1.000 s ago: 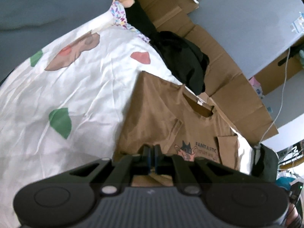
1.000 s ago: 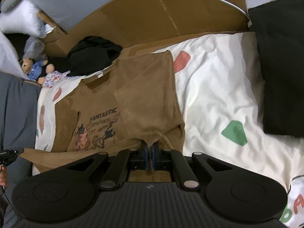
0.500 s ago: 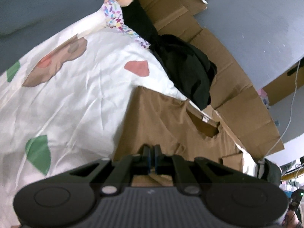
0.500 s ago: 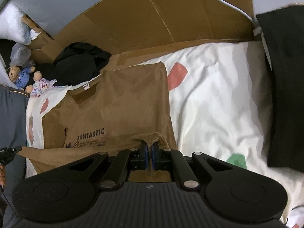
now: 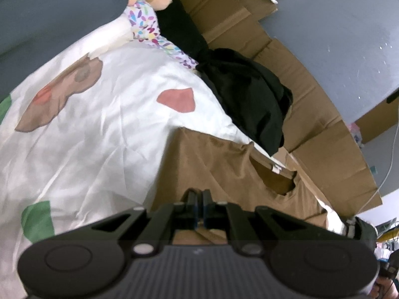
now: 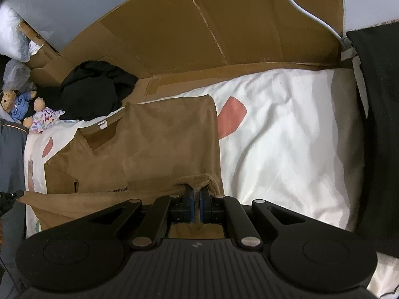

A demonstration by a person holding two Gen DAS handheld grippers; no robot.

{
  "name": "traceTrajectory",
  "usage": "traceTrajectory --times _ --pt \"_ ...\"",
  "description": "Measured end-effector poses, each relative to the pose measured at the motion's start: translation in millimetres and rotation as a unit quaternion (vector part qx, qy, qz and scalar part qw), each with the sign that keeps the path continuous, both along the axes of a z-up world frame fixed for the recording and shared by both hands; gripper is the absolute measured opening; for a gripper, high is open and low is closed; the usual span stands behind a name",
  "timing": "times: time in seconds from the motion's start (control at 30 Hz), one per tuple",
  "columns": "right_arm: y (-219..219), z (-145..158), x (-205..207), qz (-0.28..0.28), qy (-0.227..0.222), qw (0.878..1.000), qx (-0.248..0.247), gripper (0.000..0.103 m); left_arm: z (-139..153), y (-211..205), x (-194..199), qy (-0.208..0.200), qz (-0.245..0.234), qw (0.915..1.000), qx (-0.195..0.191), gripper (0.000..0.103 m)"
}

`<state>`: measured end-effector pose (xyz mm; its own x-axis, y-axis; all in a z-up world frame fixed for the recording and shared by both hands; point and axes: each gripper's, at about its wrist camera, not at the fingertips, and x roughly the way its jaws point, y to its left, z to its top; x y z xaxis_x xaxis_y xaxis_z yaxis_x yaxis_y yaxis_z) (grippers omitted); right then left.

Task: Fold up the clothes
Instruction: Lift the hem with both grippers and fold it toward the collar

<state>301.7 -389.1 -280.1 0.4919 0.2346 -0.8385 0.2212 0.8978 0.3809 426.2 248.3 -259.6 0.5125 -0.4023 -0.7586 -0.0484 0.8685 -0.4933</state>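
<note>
Shirt: my brown tee (image 6: 159,149) lay on the bed, neck hole toward the cardboard, sleeves tucked in, bottom hem lifted off the sheet and stretched between my two tools.
Left tool: my left tool (image 5: 199,200) had its jaws pinched tight; I could see tee fabric right under and behind the tips, though the pinch itself was mostly hidden in that view.
Right tool: my right tool (image 6: 196,200) was clamped on a bunched bit of hem, cloth visibly squeezed between the blue pads (image 6: 190,205).
Hem: from the right view it ran as a taut strip off to the left edge, over the print, so only a sliver of lettering showed.
Bed: white sheet (image 5: 104,129) with red, green and brown blobs, a bit wrinkly.
Black pile: black clothes (image 5: 249,104) sat heaped just past the tee's collar, against the cardboard (image 6: 199,37).
Toys: a couple of stuffed dolls (image 6: 42,117) at the far corner, well apart from the tee.
Right side: something dark (image 6: 379,124) lay along the bed's right edge.
</note>
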Motion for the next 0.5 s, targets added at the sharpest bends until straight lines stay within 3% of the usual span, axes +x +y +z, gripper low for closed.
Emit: traceTrajectory --times 0.5 --pt "-8 -33 53 0.01 0.016 1.0 -0.002 0.004 -34 -6 55 0.012 -0.002 0.9999 -0.008 0.004"
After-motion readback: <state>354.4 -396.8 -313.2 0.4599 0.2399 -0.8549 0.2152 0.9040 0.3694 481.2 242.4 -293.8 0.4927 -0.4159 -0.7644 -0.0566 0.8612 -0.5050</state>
